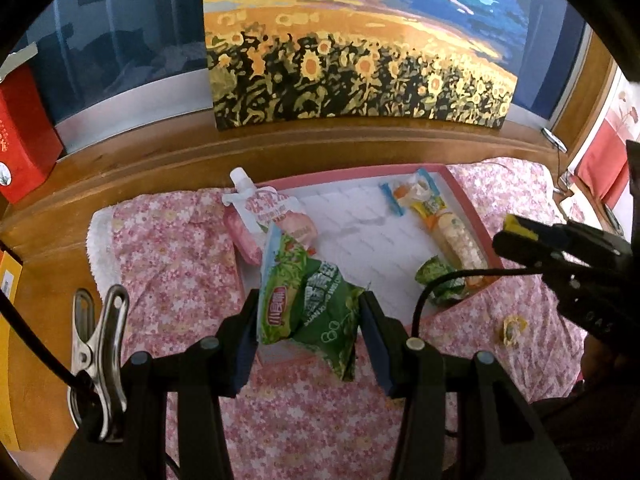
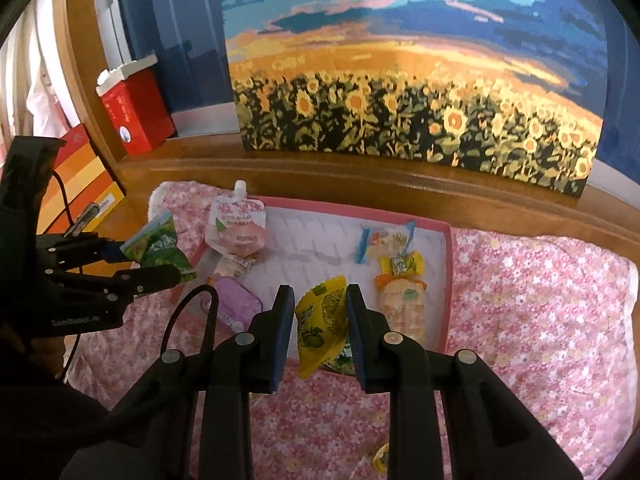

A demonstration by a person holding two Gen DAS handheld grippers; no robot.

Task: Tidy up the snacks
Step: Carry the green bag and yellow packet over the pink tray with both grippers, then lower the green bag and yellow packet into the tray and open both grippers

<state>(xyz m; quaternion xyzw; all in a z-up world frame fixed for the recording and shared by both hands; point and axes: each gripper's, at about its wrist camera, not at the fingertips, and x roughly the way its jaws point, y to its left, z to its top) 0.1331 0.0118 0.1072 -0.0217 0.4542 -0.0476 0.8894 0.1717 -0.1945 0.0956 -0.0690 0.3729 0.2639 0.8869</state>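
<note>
My left gripper (image 1: 308, 312) is shut on a green snack packet (image 1: 308, 304) and holds it above the near left corner of the pink-rimmed white tray (image 1: 360, 232); it also shows at the left of the right wrist view (image 2: 160, 246). My right gripper (image 2: 316, 312) is shut on a yellow snack packet (image 2: 322, 320) above the tray's (image 2: 320, 240) near edge. In the tray lie a pink spouted pouch (image 2: 236, 224), a blue-ended candy (image 2: 386, 240), a small yellow sweet (image 2: 402, 266), a long cracker pack (image 2: 402, 304) and a purple packet (image 2: 236, 304).
The tray sits on a pink floral cloth (image 1: 180, 264) over a wooden surface. A sunflower painting (image 1: 360, 64) leans against the window behind. A red box (image 1: 20, 136) stands at the left. A small yellow wrapper (image 1: 512, 330) lies on the cloth right of the tray.
</note>
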